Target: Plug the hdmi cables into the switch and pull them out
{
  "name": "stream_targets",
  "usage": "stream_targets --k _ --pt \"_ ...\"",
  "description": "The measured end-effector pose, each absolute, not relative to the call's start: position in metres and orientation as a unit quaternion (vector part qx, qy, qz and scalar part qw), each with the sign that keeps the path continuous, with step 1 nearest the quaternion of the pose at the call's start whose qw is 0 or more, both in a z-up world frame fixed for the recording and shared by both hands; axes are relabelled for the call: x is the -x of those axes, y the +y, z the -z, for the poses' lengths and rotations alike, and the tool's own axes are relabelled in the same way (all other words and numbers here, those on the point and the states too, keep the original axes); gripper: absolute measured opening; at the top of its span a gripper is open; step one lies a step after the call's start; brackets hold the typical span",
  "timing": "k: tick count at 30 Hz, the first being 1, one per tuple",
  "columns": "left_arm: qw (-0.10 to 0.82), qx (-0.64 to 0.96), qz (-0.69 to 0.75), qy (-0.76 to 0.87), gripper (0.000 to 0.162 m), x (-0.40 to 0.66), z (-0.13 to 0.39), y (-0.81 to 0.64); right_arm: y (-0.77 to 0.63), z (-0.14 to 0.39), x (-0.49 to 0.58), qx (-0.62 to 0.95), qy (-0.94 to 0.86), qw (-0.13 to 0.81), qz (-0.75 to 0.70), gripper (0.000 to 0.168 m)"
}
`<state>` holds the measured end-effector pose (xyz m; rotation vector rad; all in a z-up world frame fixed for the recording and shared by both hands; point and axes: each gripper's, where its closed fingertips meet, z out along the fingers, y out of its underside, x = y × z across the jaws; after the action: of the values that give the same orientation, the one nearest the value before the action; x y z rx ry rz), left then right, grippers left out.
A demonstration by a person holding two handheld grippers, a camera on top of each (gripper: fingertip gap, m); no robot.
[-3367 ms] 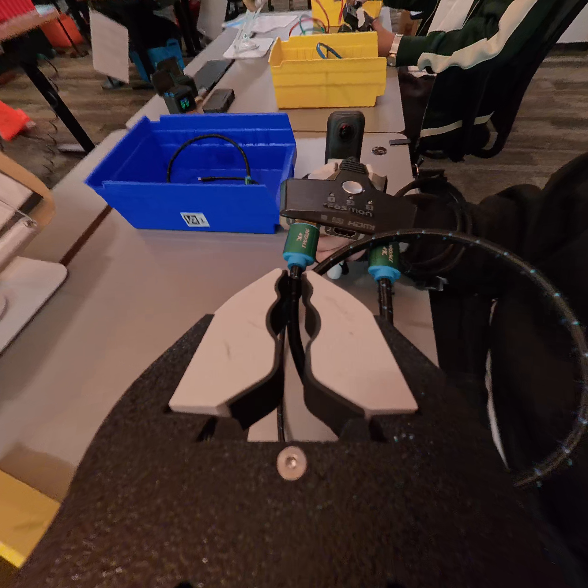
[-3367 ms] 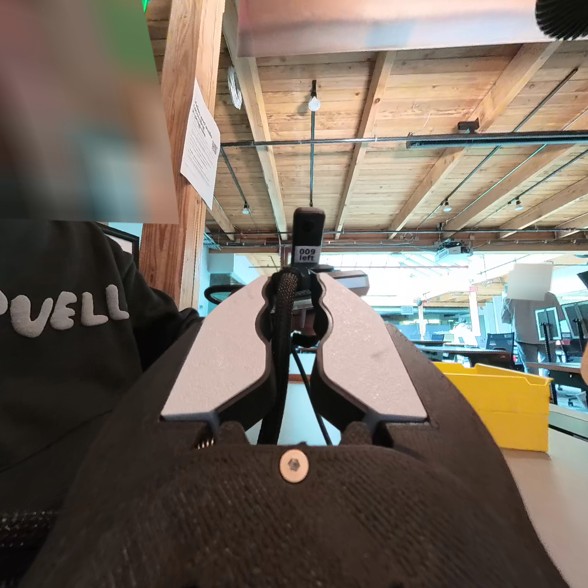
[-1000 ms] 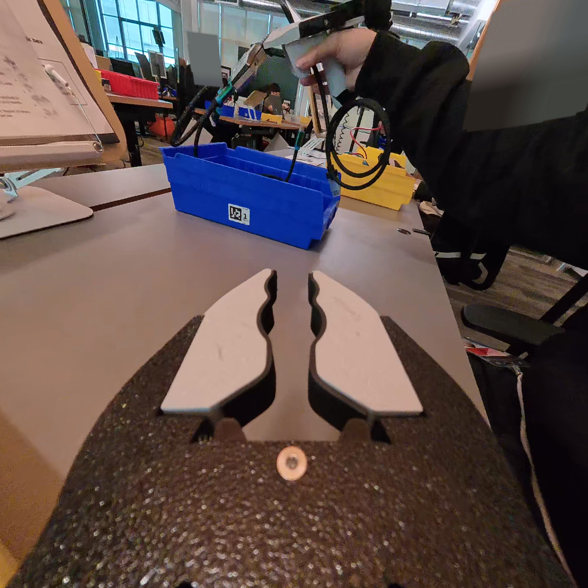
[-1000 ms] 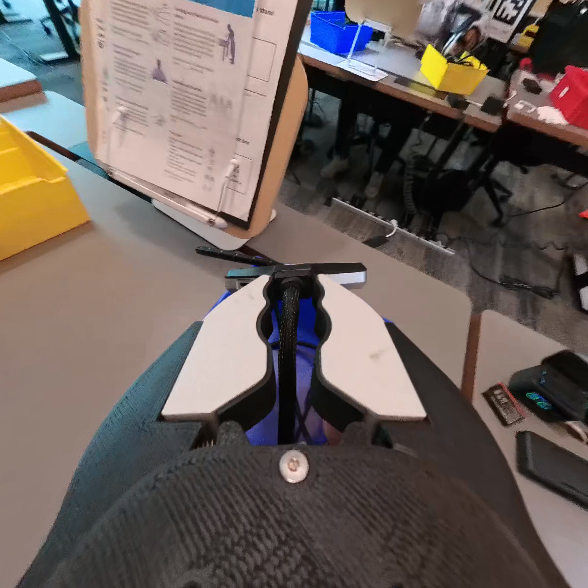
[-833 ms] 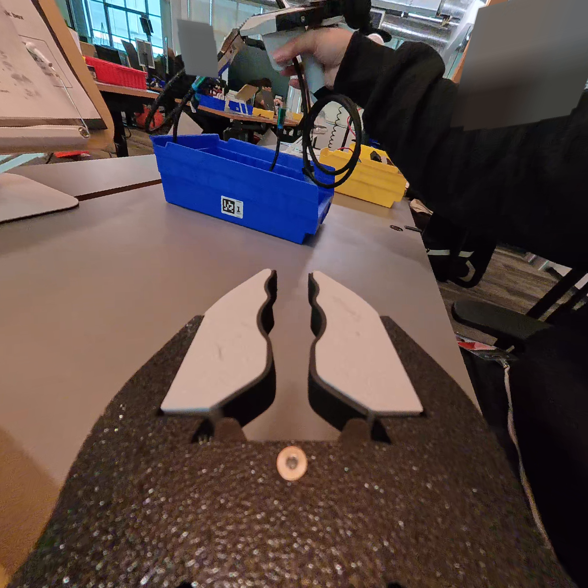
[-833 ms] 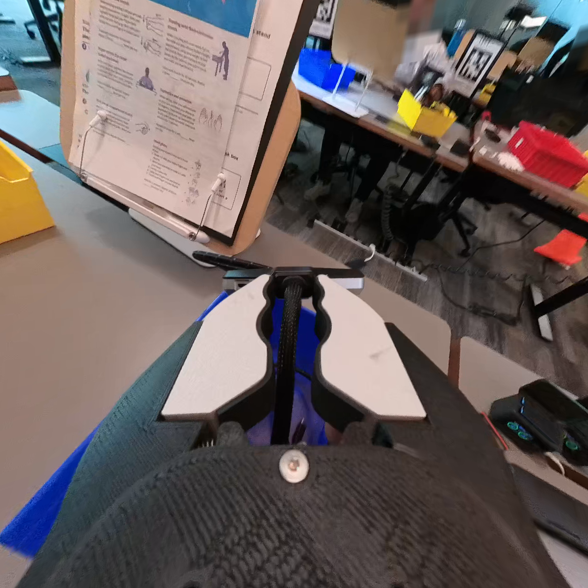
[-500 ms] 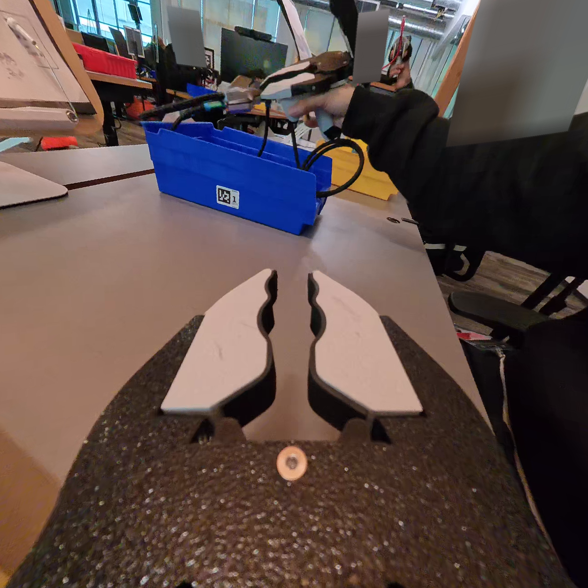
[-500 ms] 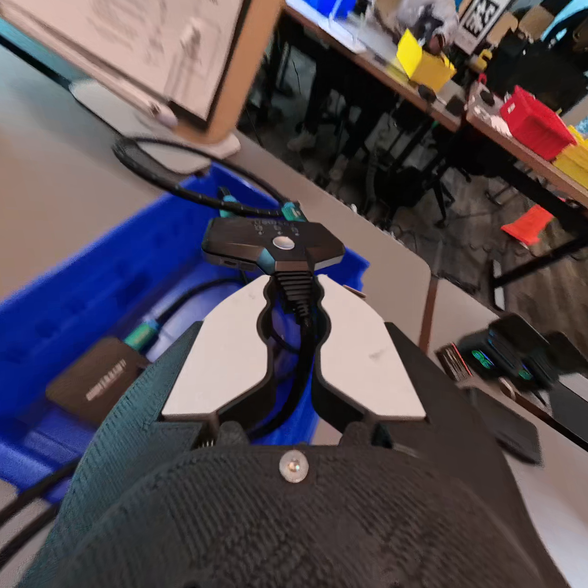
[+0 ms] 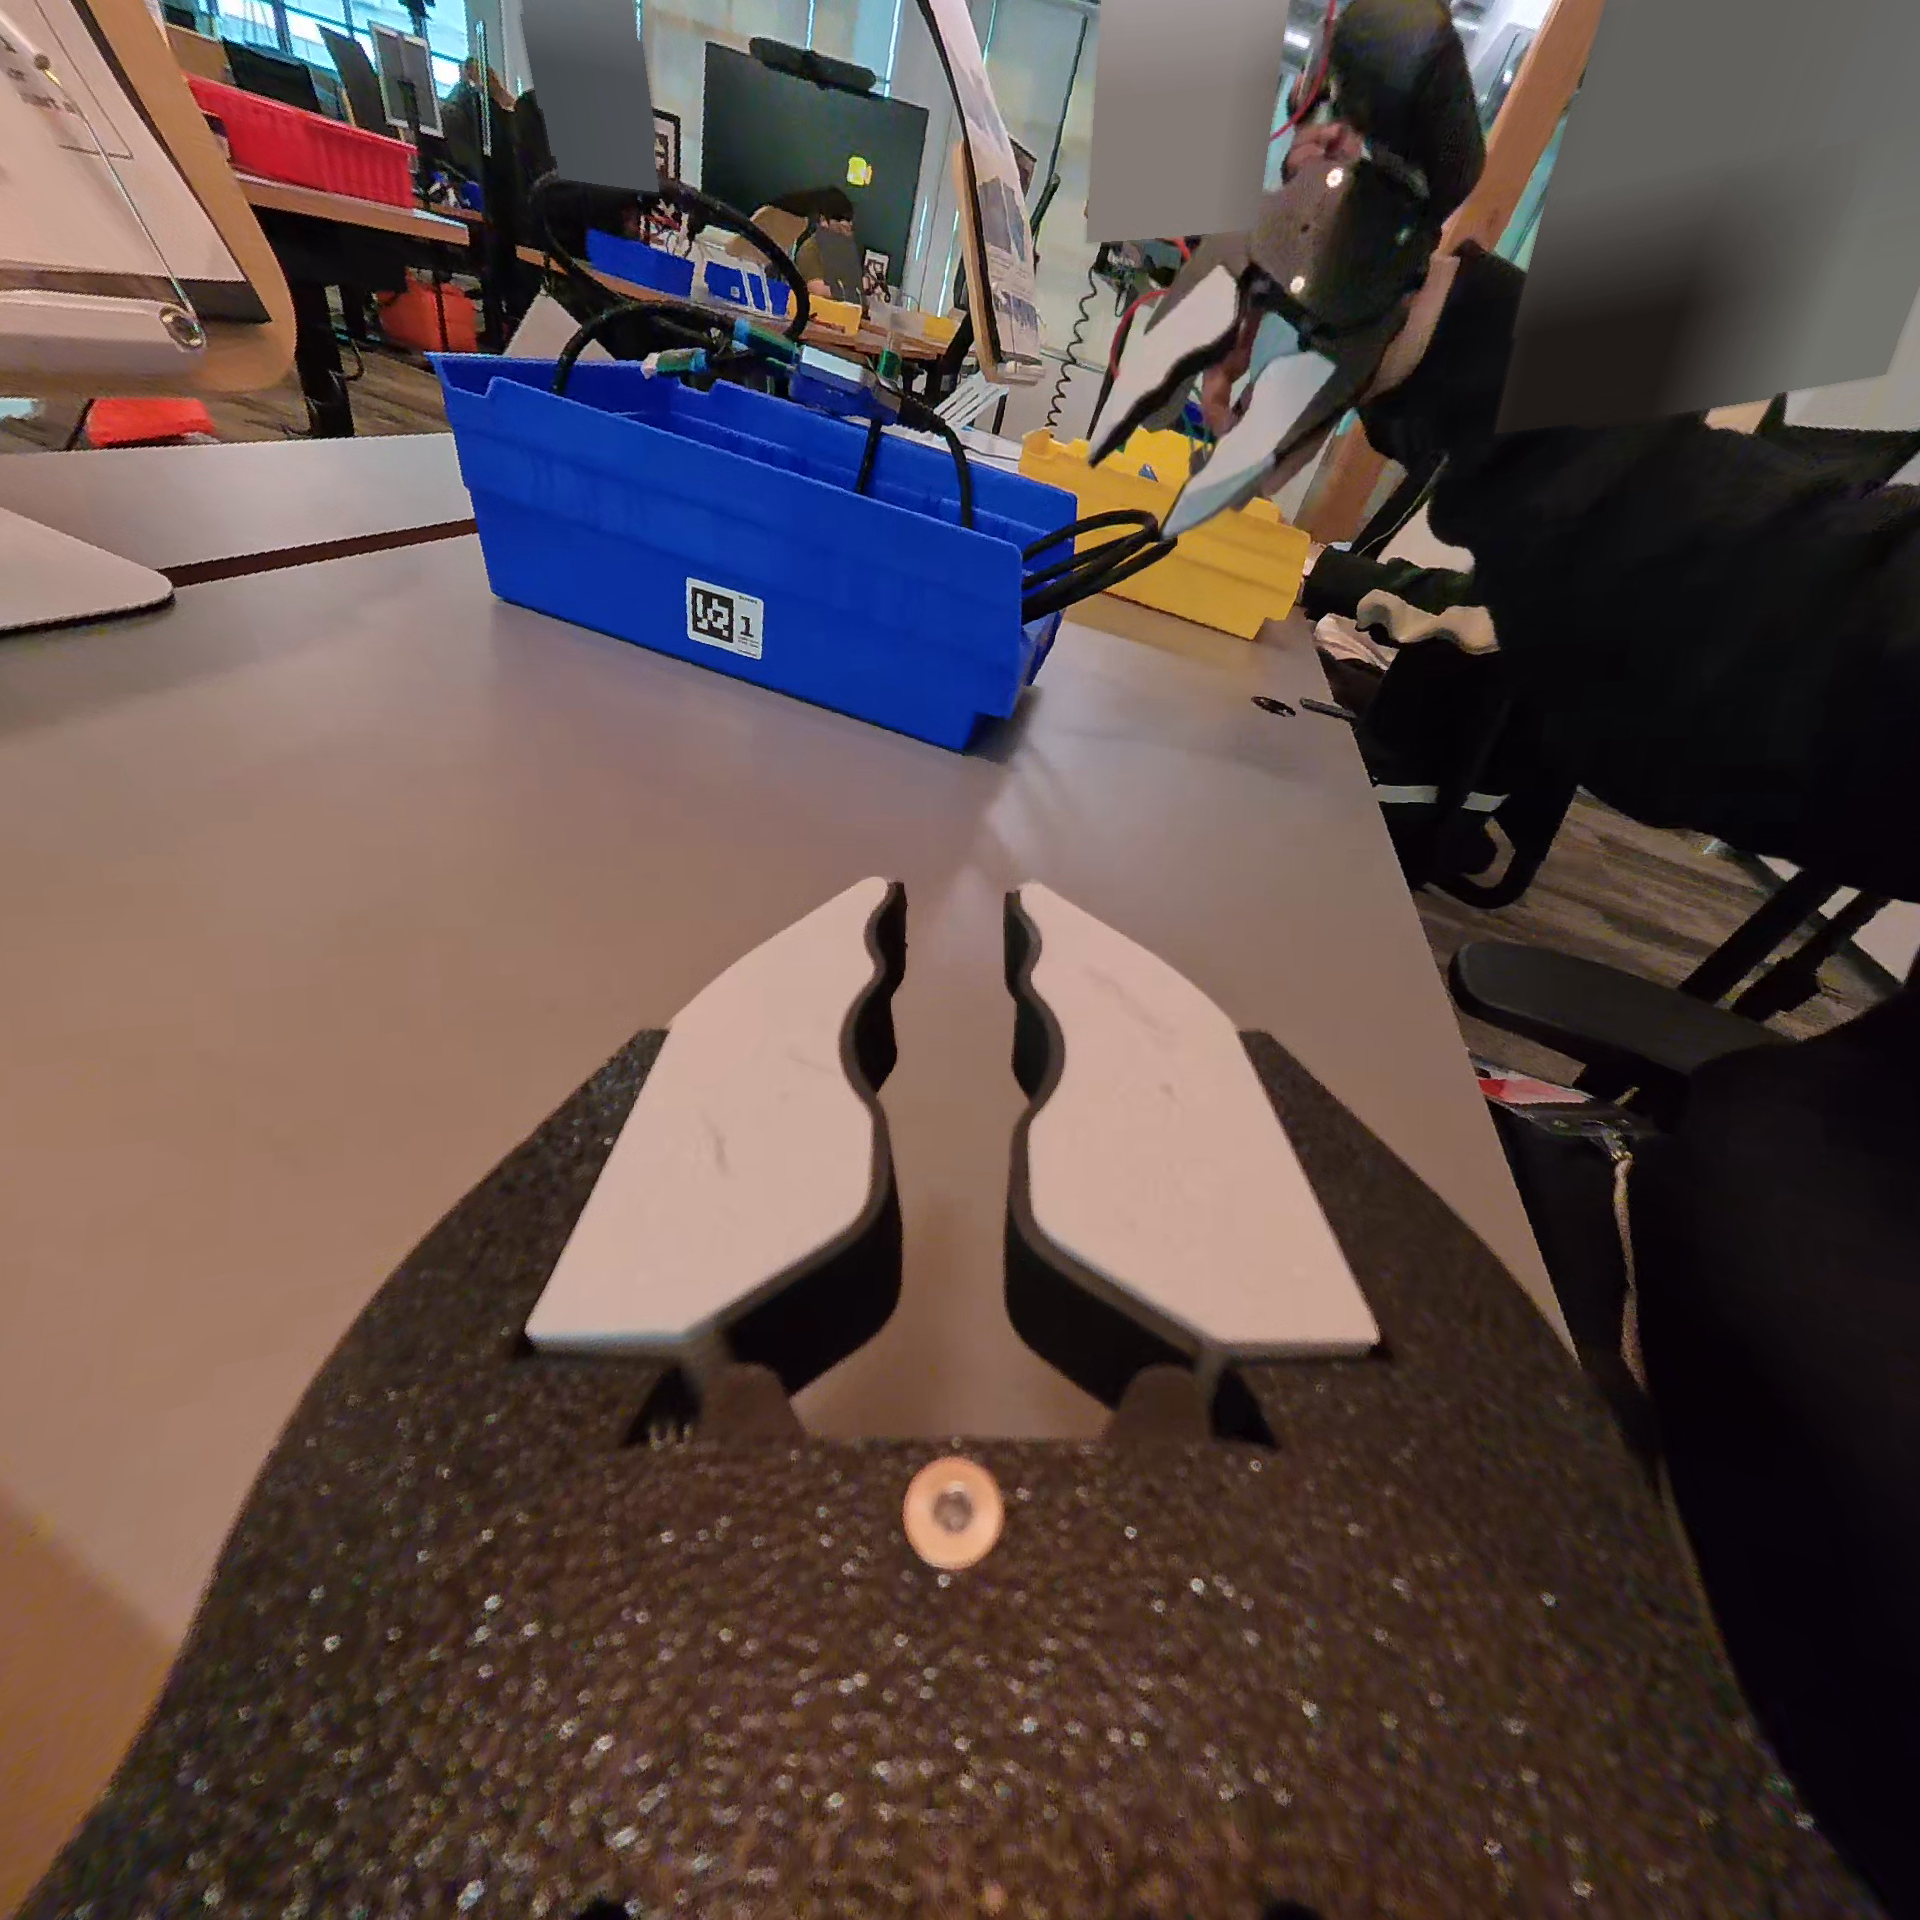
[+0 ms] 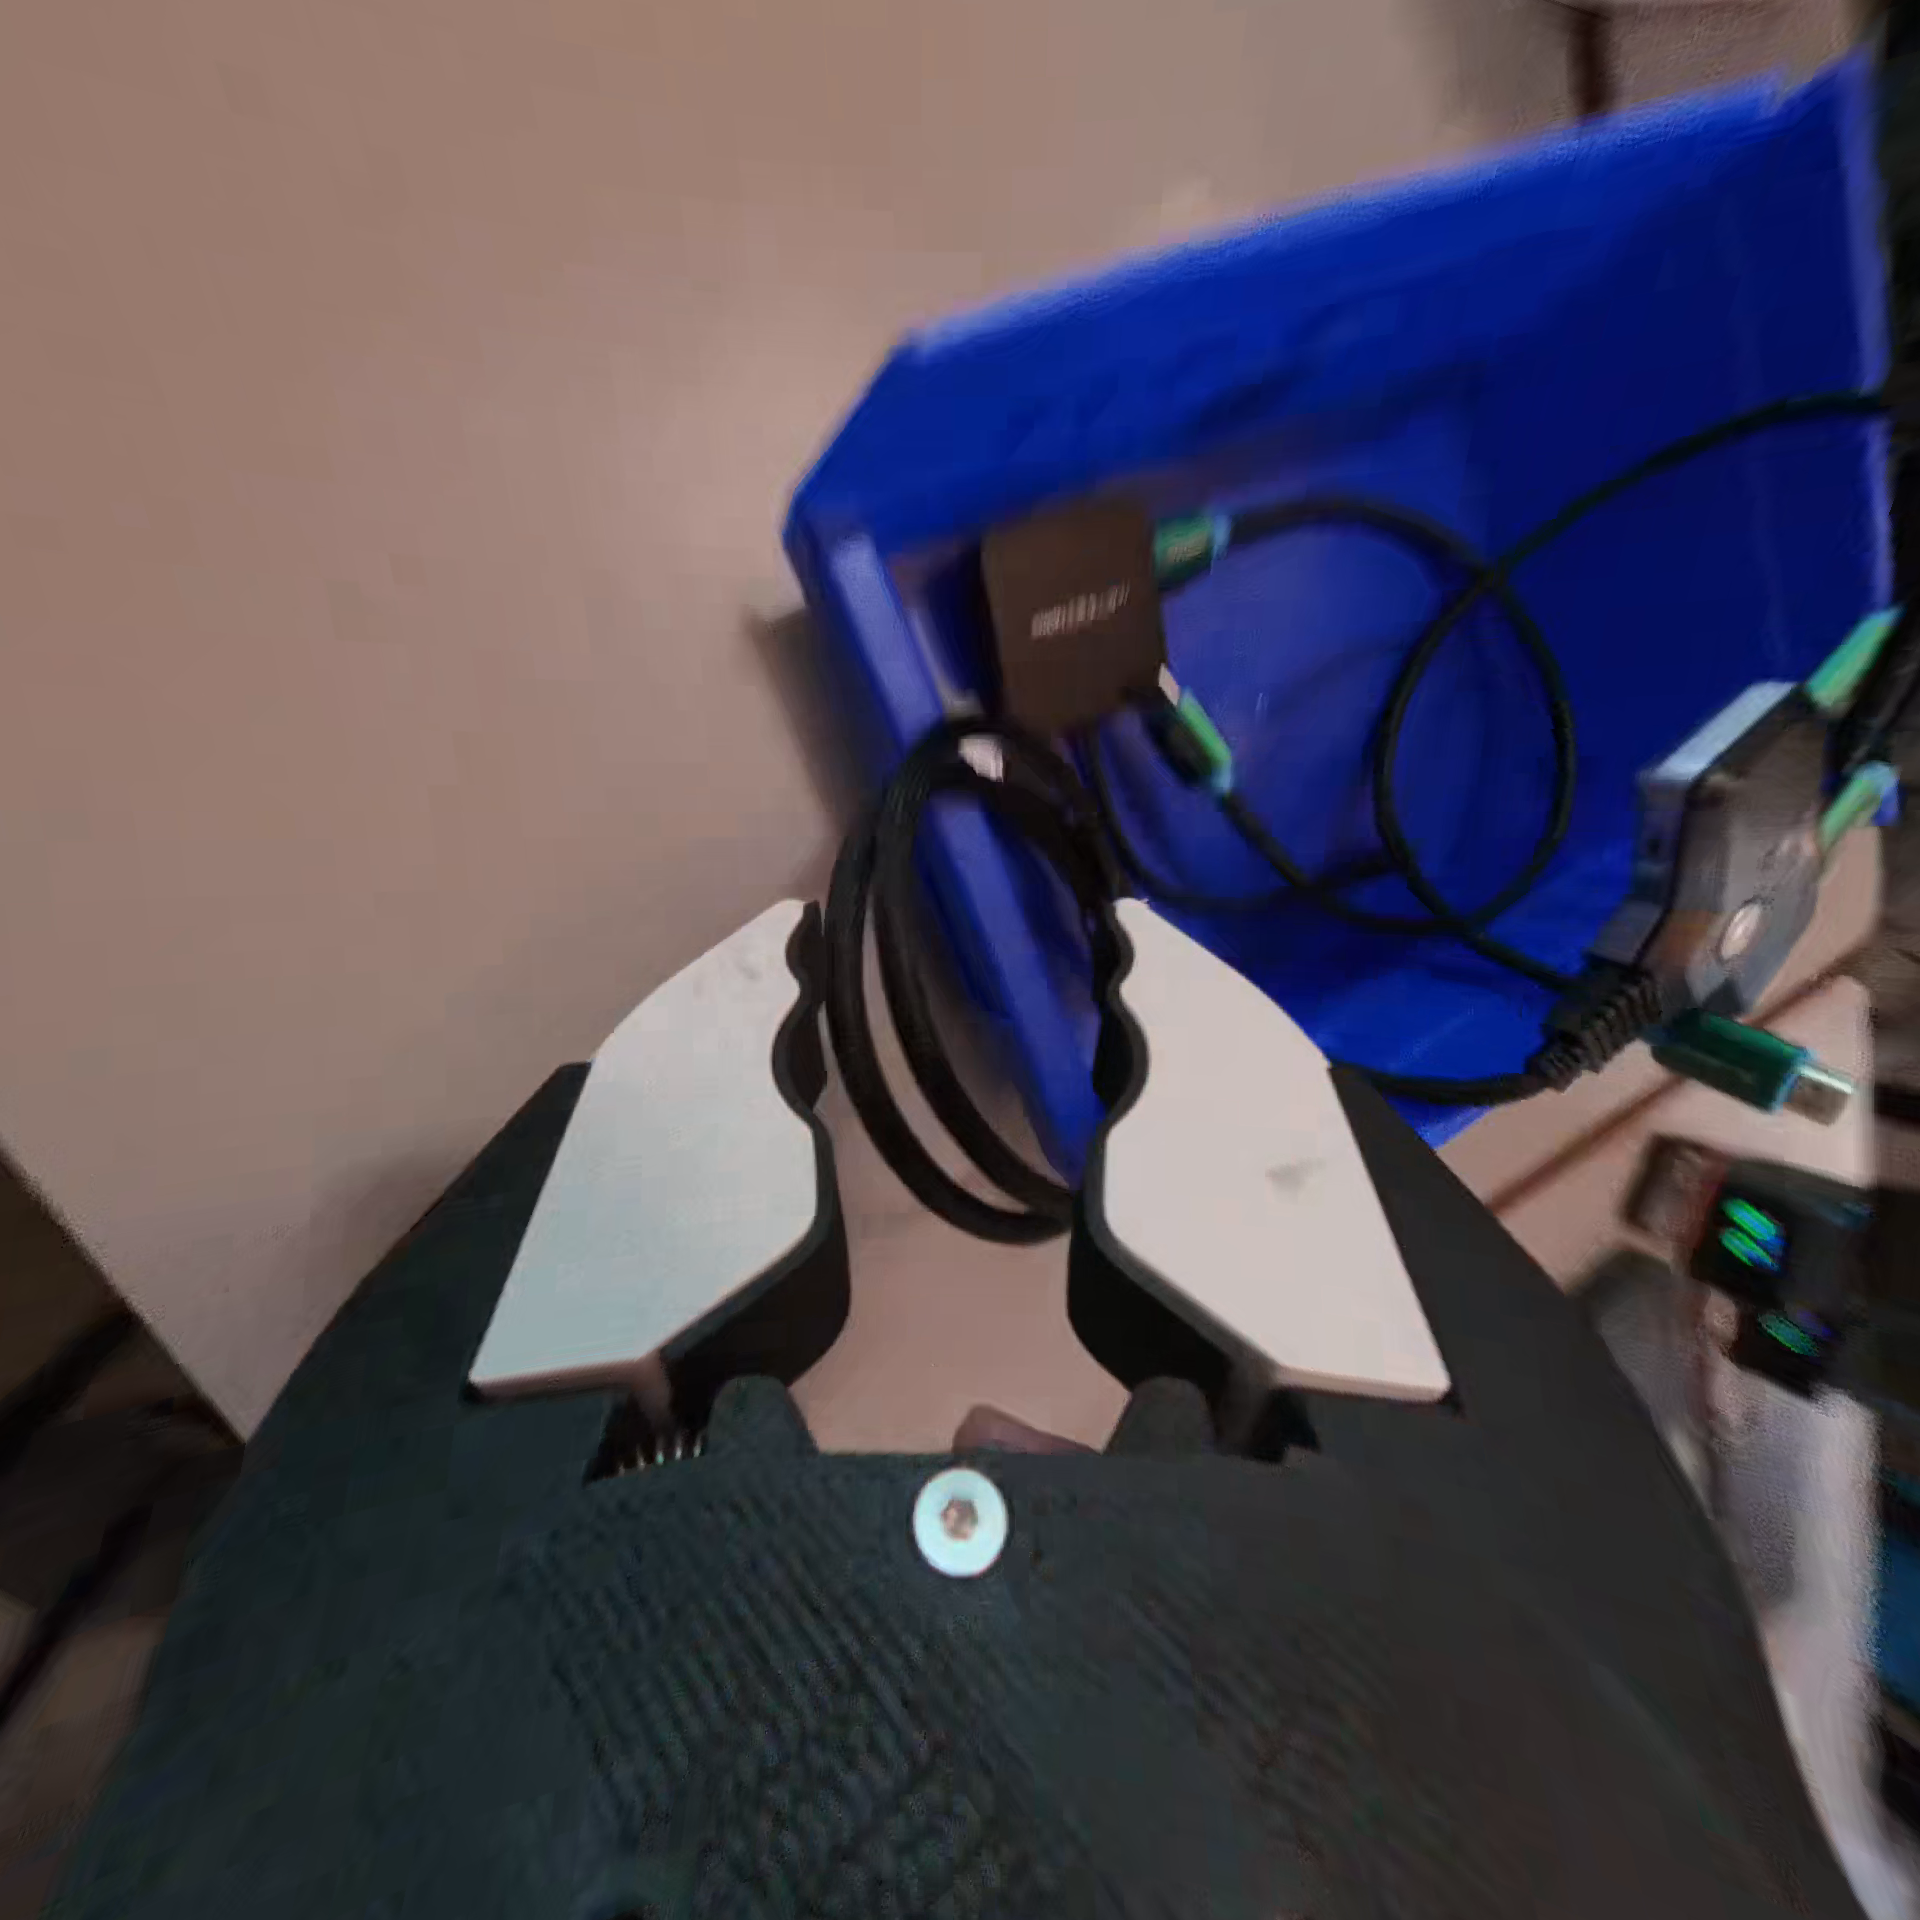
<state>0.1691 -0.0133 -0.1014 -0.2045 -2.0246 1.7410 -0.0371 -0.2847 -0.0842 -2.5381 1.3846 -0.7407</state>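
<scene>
Right gripper agape, empty, cable loops hanging between its fingers, over the bin's end; switch ahead-right, perched on rim; left gripper slightly parted, empty, well back.

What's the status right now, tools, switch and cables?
Left tool open, empty, over table. Right tool open, black cable loops hanging between fingers, ungripped. Switch rests on blue bin rim, cables plugged.
</scene>
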Motion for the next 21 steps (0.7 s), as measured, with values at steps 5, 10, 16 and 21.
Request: stream_targets --k 5,10,16,21 --pt "0.233 0.076 -0.630 -0.737 0.017 -0.166 0.102 -0.013 -0.311 0.124 0.054 0.872 0.432 -0.097 0.211 0.025" --pt "0.228 0.078 -0.630 -0.738 0.017 -0.164 0.102 -0.012 -0.316 0.081 -0.010 0.742 0.559 0.052 0.365 0.007" --pt "0.234 0.082 -0.624 -0.741 0.017 -0.162 0.104 -0.012 -0.289 0.116 -0.063 0.706 0.609 0.132 0.337 0.008" --pt "0.244 0.069 -0.635 -0.729 0.017 -0.166 0.100 -0.009 -0.276 0.124 -0.066 0.728 0.598 0.131 0.307 0.021"
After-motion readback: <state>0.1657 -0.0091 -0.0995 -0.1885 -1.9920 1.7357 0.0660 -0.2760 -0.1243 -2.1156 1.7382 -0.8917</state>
